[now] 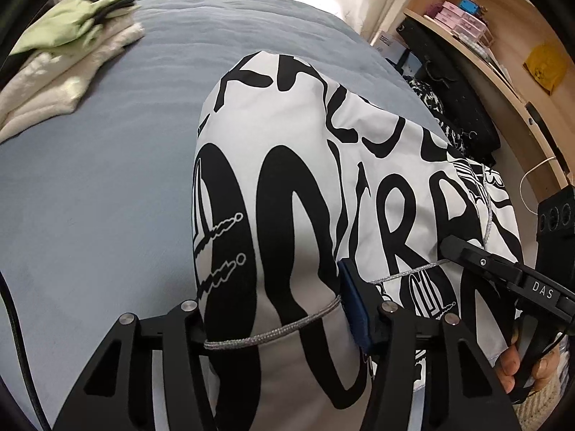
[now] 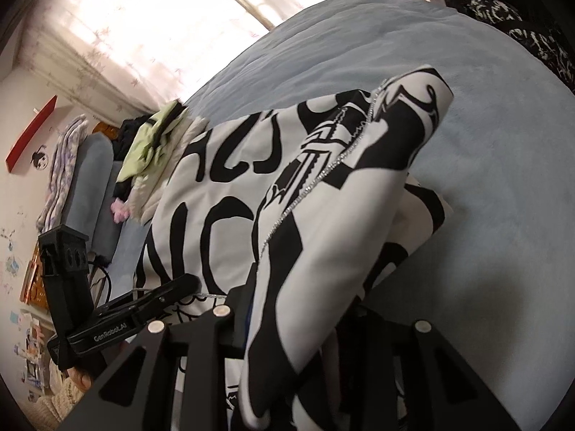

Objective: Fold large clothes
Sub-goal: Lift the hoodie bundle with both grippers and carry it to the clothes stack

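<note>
A large white garment with bold black lettering and a silver trim cord [image 1: 305, 165] lies across the grey-blue bed [image 1: 90, 197]. My left gripper [image 1: 276, 319] is shut on its near edge, cloth bunched between the fingers. My right gripper [image 2: 305, 327] is shut on the same garment [image 2: 222, 194], which drapes up over its fingers and hides them. The right gripper also shows at the right of the left wrist view [image 1: 503, 269], and the left gripper at the left of the right wrist view [image 2: 143, 309].
A stack of folded clothes, green on cream [image 1: 68, 54], sits at the bed's far left corner. Wooden shelves with boxes [image 1: 503, 36] stand right of the bed. Another black-and-white patterned cloth [image 2: 532, 36] lies at the bed's far right edge. A curtained window [image 2: 161, 18] is behind.
</note>
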The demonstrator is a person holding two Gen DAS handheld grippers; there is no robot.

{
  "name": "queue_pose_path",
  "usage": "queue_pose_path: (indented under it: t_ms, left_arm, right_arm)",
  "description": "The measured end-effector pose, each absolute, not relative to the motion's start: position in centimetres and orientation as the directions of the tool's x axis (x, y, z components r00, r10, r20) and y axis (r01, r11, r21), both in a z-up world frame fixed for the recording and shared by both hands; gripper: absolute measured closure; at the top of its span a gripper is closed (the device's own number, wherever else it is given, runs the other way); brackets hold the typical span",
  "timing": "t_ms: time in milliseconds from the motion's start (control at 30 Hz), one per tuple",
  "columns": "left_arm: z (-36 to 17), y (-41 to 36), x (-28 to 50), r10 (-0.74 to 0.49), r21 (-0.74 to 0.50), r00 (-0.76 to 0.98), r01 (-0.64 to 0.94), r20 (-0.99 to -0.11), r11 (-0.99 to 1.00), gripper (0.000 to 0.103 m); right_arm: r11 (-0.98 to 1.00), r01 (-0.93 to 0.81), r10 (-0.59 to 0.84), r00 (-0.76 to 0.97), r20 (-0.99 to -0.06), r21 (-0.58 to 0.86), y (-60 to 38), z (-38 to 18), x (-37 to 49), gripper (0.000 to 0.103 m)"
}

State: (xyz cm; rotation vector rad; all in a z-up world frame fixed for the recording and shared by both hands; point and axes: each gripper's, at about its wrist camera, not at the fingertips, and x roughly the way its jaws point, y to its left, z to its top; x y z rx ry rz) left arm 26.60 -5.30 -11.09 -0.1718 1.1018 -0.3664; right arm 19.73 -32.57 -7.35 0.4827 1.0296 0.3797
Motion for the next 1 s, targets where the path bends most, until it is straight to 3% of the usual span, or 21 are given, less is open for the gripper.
queue_pose_path:
  t_ms: [600, 1000]
  left_arm:
    - [-0.4, 14.7, 21.6, -0.292, -0.308, 0.565, 0.069, -0.772, 0.949, 0.05]
    - [9.9, 27.0, 33.2, -0.17, -0.176, 0.665, 0.059, -0.728, 0.983, 0.05]
  right_arm:
    - [0.769, -0.357, 0.639, 0.418, -0.646, 0.53, -11.4, 3.5, 17.5, 0.075]
    - [0.688, -0.454, 0.726, 0.422, -0.543, 0.567, 1.0, 10.8, 29.8, 0.075]
